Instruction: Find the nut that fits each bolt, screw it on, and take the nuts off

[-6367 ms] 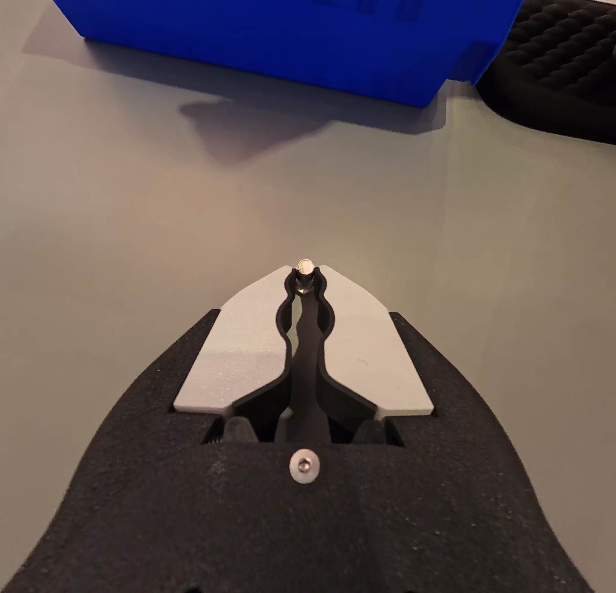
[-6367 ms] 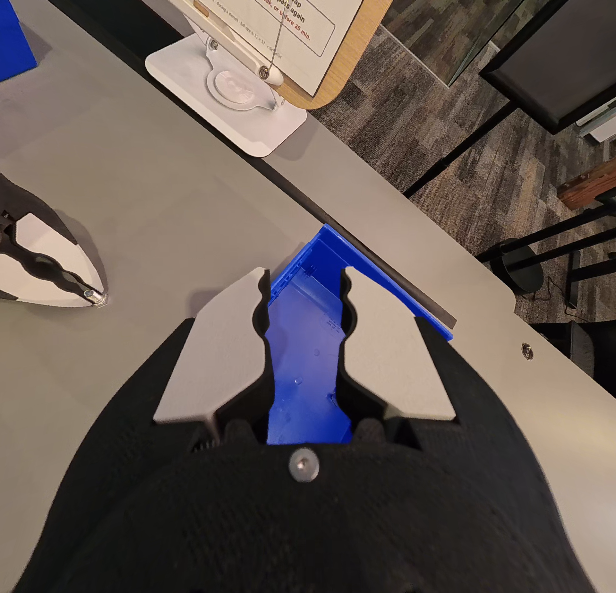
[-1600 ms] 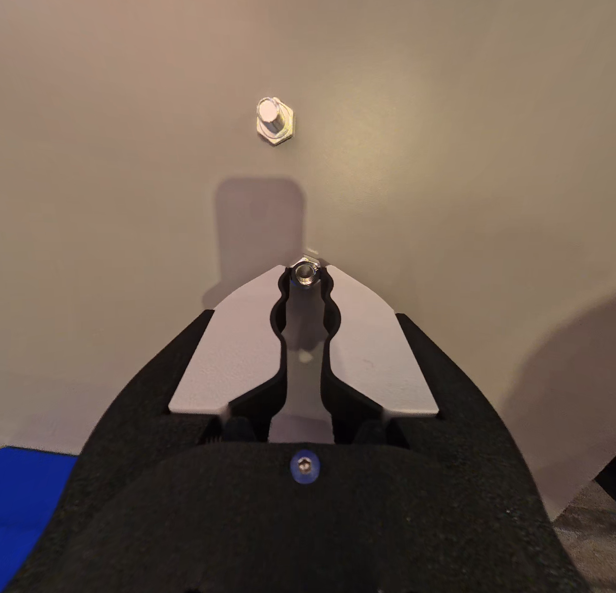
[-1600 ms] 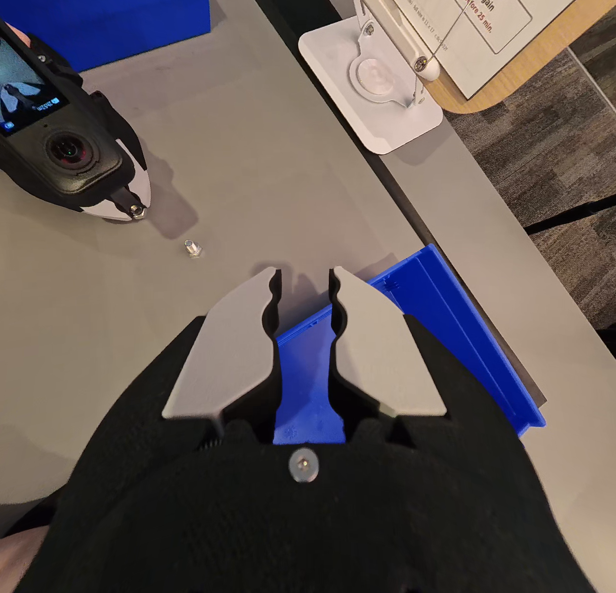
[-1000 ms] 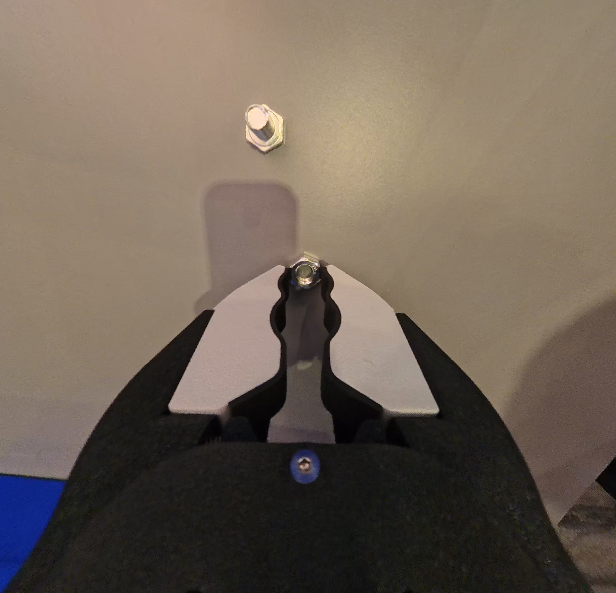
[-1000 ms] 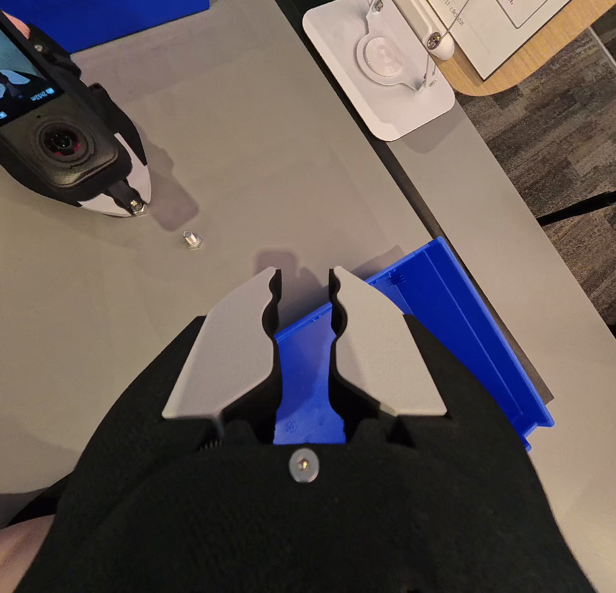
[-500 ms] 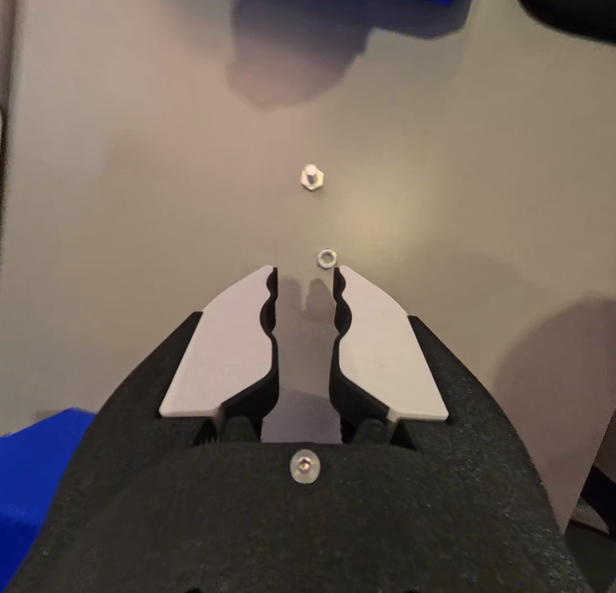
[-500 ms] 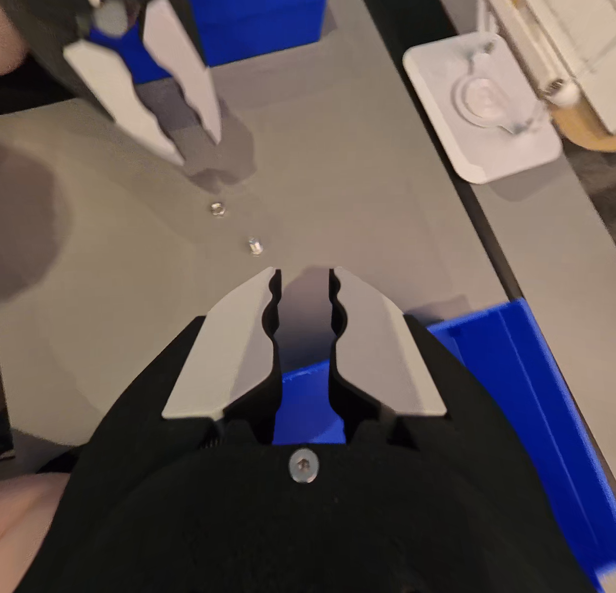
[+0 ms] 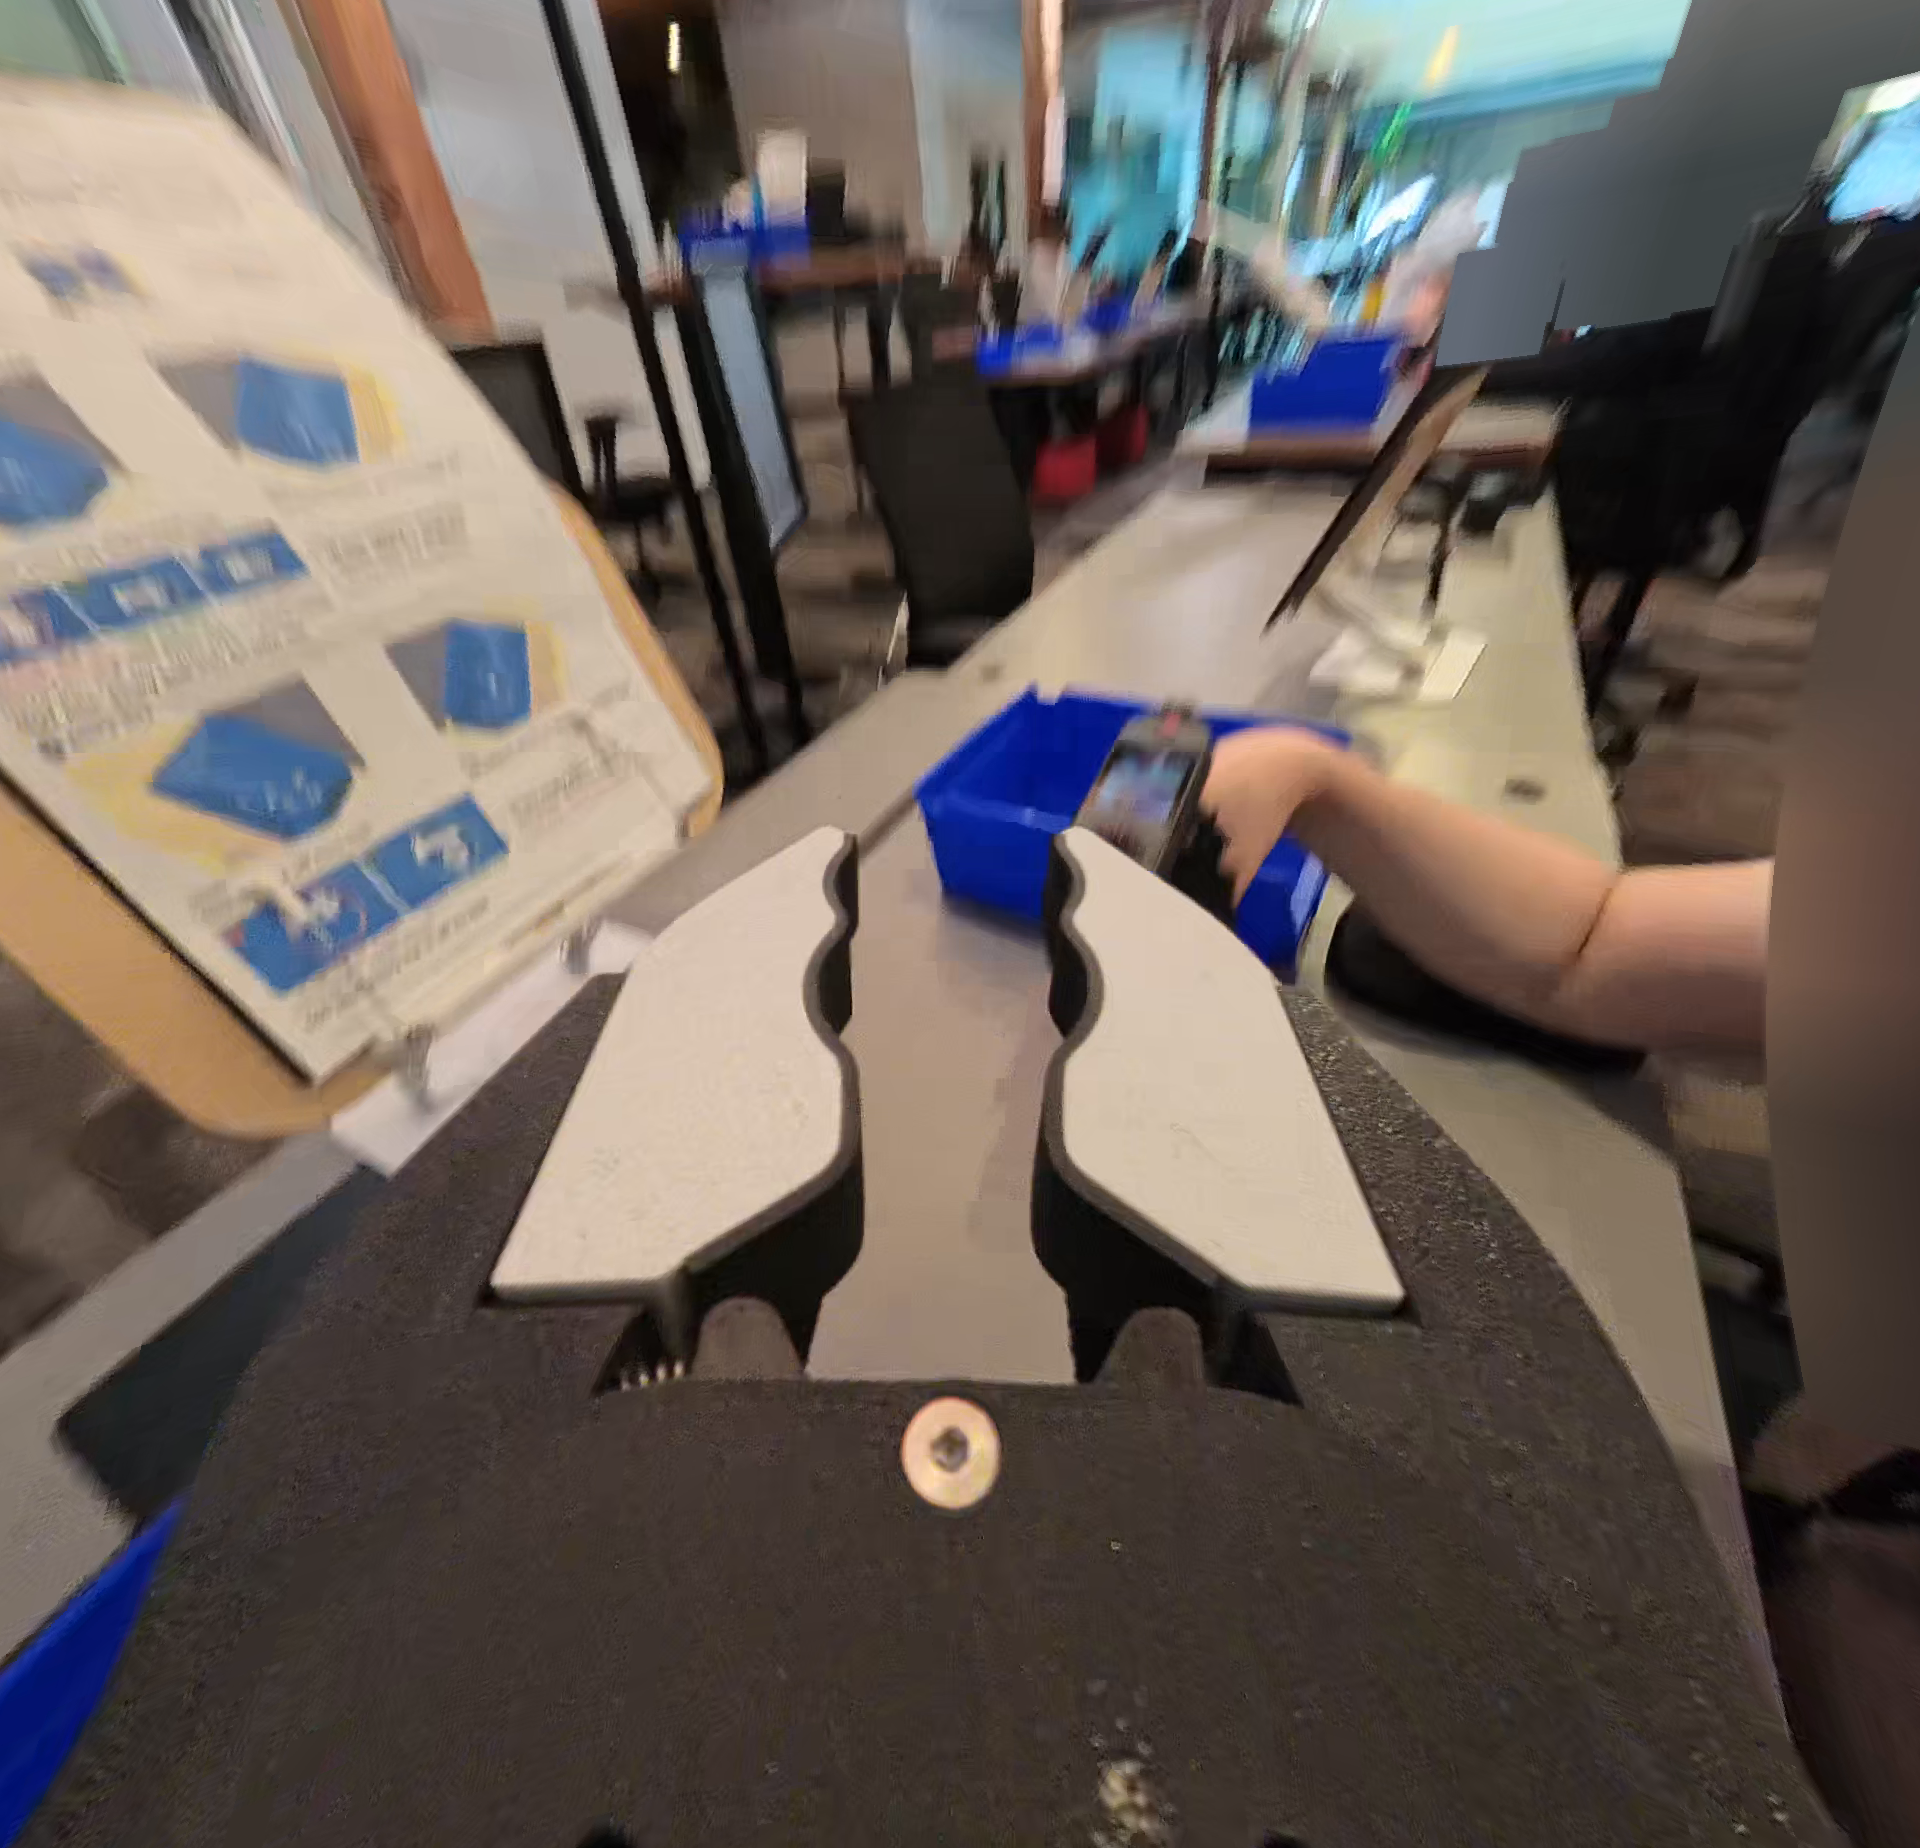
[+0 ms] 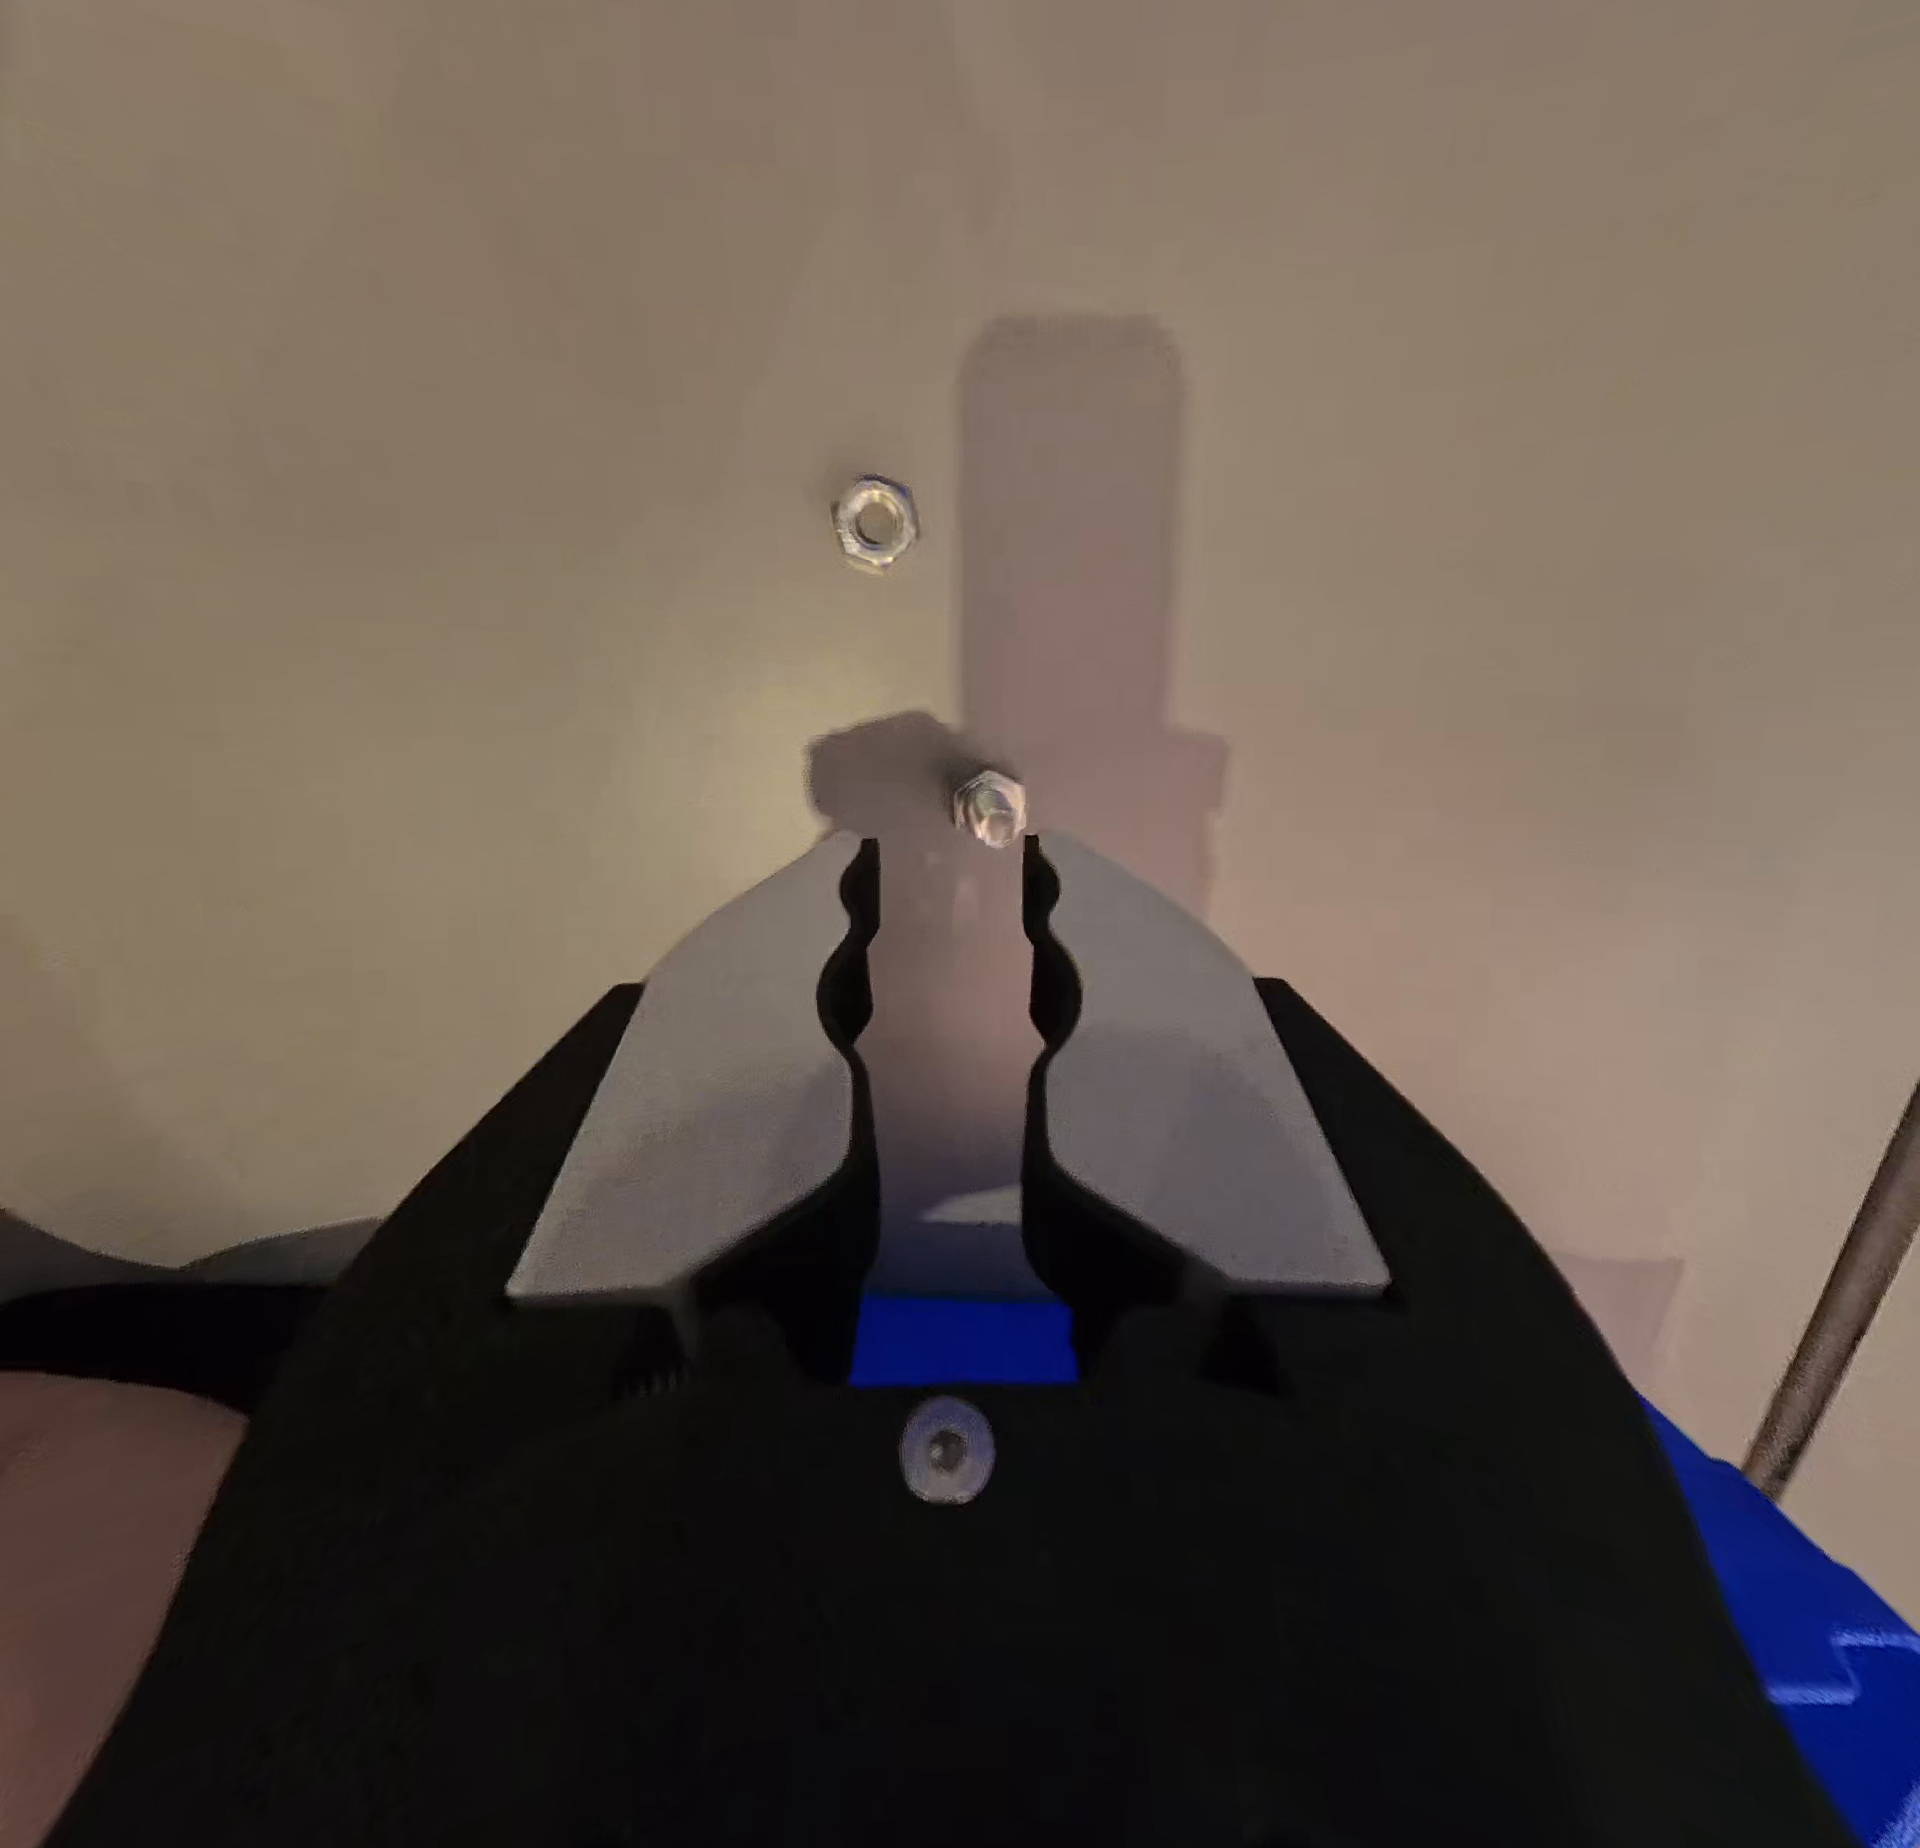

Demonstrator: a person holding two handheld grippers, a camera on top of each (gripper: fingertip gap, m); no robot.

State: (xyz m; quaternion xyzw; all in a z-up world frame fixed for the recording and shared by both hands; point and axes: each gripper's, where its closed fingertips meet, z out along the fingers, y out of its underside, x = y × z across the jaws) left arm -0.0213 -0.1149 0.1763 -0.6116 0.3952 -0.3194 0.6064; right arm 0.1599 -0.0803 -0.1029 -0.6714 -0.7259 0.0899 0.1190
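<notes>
In the right wrist view a small silver bolt stands head down on the grey table, just past my right gripper's tips. A loose silver nut lies flat farther ahead, to the left. My right gripper is open and empty, pointing down at the bolt. My left gripper is open and empty, raised and pointing level across the room. The bolt and nut do not show in the left wrist view. The right gripper, held by a person's hand, shows there over a blue bin.
A blue bin sits on the table ahead in the left wrist view, and its edge shows under my right gripper. A tilted instruction board on a stand is at the left. A thin metal rod crosses the lower right. About 35 centimeters separates my left fingertips from my right. Measured from the fingertips, the loose silver nut is 8 centimeters or so from the right gripper and 35 centimeters from the left.
My left gripper let go of the nut onto the table, then lifted and swung up to face the room. My right gripper moved from over the bin to just above the bolt.
</notes>
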